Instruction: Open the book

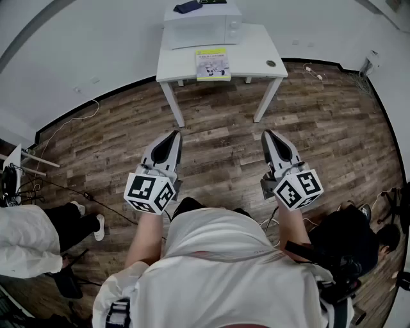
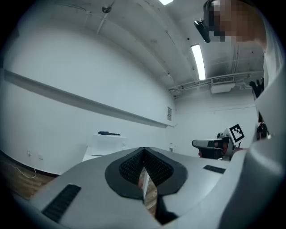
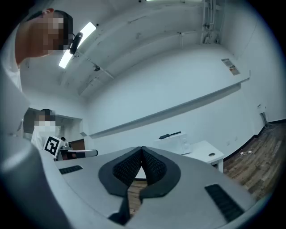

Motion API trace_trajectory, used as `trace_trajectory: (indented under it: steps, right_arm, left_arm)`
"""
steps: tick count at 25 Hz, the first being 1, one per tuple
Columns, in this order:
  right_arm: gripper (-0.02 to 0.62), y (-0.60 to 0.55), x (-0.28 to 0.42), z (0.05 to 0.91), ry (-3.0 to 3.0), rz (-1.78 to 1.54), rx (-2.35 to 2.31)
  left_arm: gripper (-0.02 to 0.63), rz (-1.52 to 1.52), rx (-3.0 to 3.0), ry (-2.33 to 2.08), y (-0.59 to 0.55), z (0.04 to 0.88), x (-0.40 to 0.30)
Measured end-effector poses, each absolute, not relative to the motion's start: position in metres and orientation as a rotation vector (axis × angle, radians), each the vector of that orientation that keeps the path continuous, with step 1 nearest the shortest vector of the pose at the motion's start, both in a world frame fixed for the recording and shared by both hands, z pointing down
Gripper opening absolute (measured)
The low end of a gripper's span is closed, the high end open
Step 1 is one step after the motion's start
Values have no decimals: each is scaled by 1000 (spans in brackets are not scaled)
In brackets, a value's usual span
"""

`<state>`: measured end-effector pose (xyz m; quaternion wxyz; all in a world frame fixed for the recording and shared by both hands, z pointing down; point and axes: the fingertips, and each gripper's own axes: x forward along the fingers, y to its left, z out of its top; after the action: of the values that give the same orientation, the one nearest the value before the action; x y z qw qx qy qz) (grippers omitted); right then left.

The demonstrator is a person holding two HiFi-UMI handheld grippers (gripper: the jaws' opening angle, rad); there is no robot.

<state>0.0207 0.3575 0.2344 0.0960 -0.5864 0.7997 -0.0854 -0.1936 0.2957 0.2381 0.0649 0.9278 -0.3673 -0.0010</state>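
The book (image 1: 213, 64) is found at the table's (image 1: 256, 61) front edge, well ahead, roughly midway between both grippers. The left gripper (image 1: 173, 136) and right gripper (image 1: 268, 136) are held closed and empty.

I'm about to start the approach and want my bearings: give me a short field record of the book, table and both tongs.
table: white, standing on the wood floor
book: closed, yellow-green cover, flat at the table's front edge
microwave: white, behind the book, dark object on top
left tongs: shut, empty, well short of the table
right tongs: shut, empty, well short of the table
task status: book not yet touched
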Motion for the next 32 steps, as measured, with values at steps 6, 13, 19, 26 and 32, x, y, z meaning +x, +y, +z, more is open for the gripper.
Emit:
trace_trajectory:
  steps: [6,13,19,26,32]
  right_arm:
    - [-5,356,45,247,2378,-293,-1736]
    - [-5,330,68,264,2372,-343,-1800]
    - [-5,285,89,274,2352,-388,-1859]
    - [-5,206,85,271,2433,-344,-1855]
    - [-5,143,89,273,2419,-366,-1887]
  left_arm:
    - [11,3,2781,-1123,294,243,-172]
    - [11,31,2765,-1072,260,261,-146]
    - [11,20,2757,-1038,211,269,-128]
    - [11,15,2716,-1035,138,279,-125]
    - [11,27,2703,-995,72,287,-120]
